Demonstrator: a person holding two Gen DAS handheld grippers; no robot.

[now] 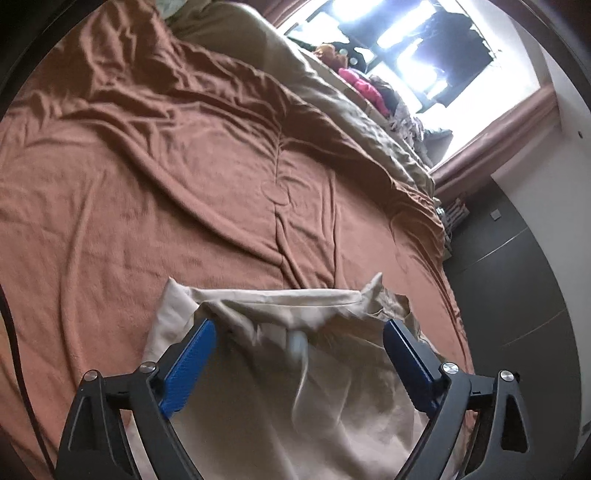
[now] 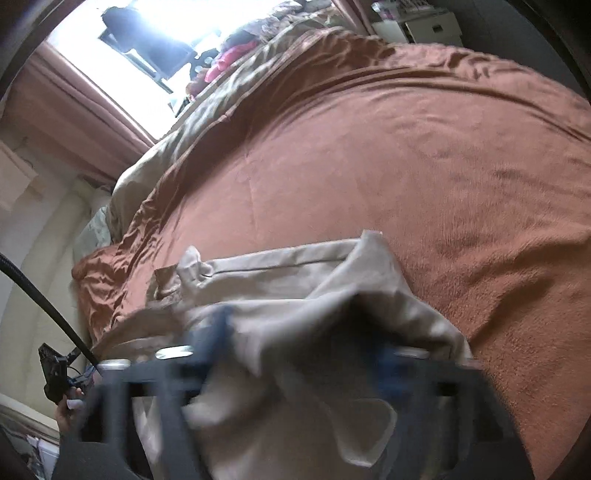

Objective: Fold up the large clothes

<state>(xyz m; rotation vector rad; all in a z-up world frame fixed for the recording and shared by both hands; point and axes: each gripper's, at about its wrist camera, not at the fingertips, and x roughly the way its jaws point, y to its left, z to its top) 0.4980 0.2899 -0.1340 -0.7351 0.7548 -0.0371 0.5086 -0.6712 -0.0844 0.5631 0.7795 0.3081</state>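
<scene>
The left gripper (image 1: 299,354) has black triangular arms, ribbed blue pads (image 1: 190,369) and silver screws.

No text, label, brand, number or sign can be read in either wrist view. The beige garment (image 1: 295,369), the brown blanket (image 1: 166,184) and the black-and-blue gripper fingers (image 1: 188,369) show only plain surfaces, and the right wrist view is too blurred near the camera to make out any marking. The small items on the white shelf unit (image 2: 417,22) and the clutter by the window (image 1: 369,85) are too small and washed out by glare for any lettering to be legible.
</scene>
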